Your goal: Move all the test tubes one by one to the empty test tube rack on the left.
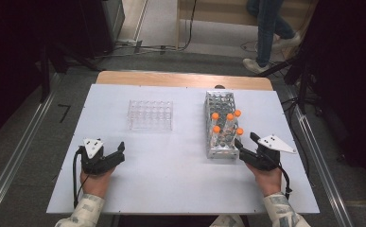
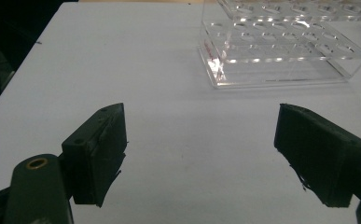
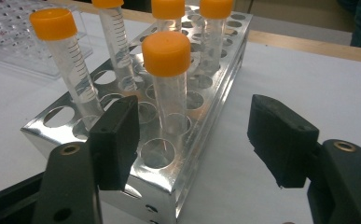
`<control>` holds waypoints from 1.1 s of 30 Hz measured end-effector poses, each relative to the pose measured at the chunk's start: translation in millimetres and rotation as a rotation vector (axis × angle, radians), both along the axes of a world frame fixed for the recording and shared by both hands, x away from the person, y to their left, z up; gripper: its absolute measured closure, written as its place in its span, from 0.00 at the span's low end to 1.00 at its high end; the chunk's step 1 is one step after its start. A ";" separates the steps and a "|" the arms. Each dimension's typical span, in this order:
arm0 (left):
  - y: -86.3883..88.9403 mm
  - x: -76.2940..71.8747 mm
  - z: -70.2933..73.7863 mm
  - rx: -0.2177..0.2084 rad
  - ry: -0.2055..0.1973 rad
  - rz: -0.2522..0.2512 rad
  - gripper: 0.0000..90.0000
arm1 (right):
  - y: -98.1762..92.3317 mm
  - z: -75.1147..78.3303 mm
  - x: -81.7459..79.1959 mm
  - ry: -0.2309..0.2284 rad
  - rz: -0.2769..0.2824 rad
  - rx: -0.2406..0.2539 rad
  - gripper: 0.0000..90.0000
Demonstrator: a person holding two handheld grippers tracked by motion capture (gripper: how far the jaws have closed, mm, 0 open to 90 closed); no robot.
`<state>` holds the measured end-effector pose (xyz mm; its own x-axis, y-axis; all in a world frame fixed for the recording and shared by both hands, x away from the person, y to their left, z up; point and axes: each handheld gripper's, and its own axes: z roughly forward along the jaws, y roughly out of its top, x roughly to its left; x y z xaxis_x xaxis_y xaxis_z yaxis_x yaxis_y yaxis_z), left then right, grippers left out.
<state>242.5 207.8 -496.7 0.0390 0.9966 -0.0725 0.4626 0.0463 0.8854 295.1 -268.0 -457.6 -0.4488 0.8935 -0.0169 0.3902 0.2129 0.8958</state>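
Landmark: metal rack (image 1: 221,124), shiny, perforated, standing on the white table (image 1: 171,170).
Nearest tube: orange-capped tube (image 3: 168,84), upright in a hole near the rack's corner closest to the right gripper; four more capped tubes stand in the rack behind it.
Right gripper (image 3: 201,140): at the rack's near corner, jaws apart, one over the rack's top plate, the other outside its wall; nothing pressed.
Left gripper (image 2: 201,154): well to the left of the rack, jaws wide apart over bare table.
Clear rack (image 1: 150,115): left of the metal rack, empty.
Handling (judged): tube light, rigid, smooth-walled, likely slippery; thin plastic tolerates moderate squeeze.
Hold point (judged): just under the cap, lifting straight up.
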 end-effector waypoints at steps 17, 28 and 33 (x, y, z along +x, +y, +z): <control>-0.8 0.4 -0.4 0.003 0.004 -0.001 0.20 | 7.0 -2.3 4.6 -0.023 0.035 -0.017 0.65; -0.9 0.6 -0.8 0.002 0.008 -0.001 0.20 | 11.7 -4.4 7.8 -0.018 0.051 -0.026 0.75; -0.8 0.5 -0.7 0.002 0.010 0.000 0.20 | 12.9 -5.2 9.0 -0.017 0.047 -0.034 0.78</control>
